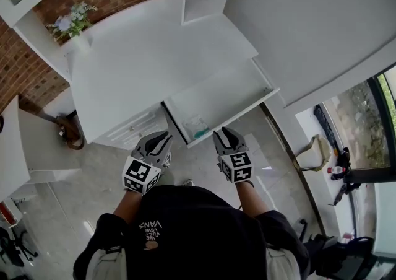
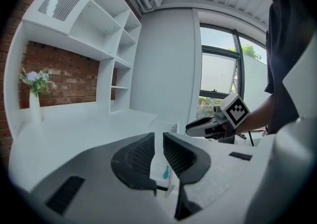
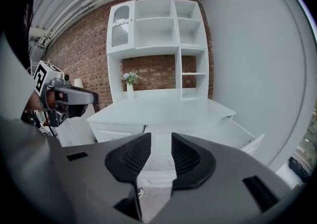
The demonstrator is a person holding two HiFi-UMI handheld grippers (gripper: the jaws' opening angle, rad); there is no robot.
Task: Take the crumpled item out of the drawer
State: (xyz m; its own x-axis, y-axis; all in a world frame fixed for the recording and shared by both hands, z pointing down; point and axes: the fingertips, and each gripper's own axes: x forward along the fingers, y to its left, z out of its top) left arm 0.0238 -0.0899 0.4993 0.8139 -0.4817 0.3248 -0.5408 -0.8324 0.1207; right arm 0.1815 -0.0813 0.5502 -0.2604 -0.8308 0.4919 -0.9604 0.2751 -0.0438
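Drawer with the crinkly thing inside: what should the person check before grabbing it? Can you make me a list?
1. Drawer open: ok, it is pulled out of the white desk.
2. Crumpled item in sight: ok, it lies at the drawer's front end, with nothing on top of it.
3. Left tool empty: ok, the jaws are slightly apart with nothing between them.
4. Right tool empty: ok, the jaws are slightly apart with nothing between them.
5. A tool is over the item: not ok, both are outside the drawer, in front of it.
6. Jaw gap is wide enough for the item: cannot tell.
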